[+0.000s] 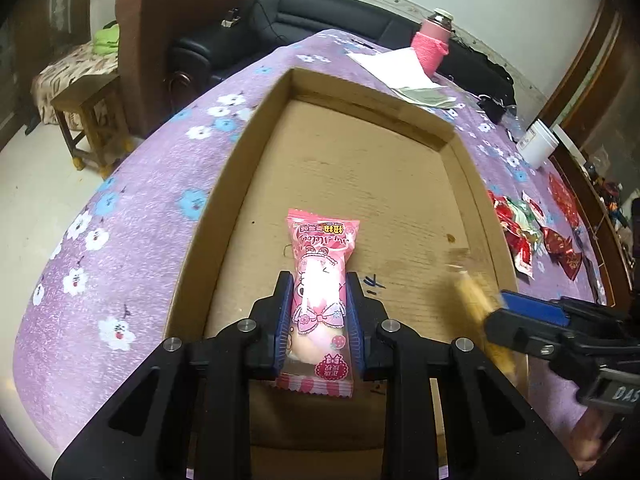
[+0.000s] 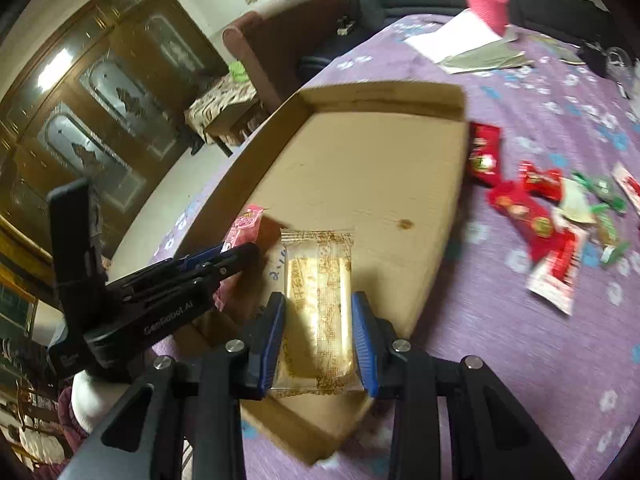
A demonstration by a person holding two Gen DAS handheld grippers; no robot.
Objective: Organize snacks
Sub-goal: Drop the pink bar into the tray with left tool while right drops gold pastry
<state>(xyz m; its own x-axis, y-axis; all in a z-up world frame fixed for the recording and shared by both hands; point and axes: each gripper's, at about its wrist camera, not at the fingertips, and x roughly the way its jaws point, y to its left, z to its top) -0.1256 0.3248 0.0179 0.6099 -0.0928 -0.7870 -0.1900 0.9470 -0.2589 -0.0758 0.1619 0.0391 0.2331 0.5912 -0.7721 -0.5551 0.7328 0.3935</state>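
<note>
A table draped in a purple cloth printed with white and blue flowers (image 1: 132, 216) fills both views, with a dark sofa and a brown armchair seen beyond its far edge. A shallow, open brown cardboard box (image 1: 256, 136) is laid on the cloth directly beneath both tools. The left gripper (image 1: 319, 312) is closed on a pink wrapped snack printed with a cartoon figure (image 1: 320, 280), which is pinched between the blue pads and pointed ahead over the box floor. The right gripper (image 2: 318, 332) is closed on a clear wrapped golden biscuit bar with brown print (image 2: 320, 300), held above the near end of the box, just right of the left gripper. A scatter of red, green and white wrapped snacks (image 2: 552, 216) is left on the cloth to the right of the right gripper, outside the box. A pink knitted-sleeved bottle (image 1: 432, 46) and white papers (image 1: 396, 66) are seen far ahead.
</note>
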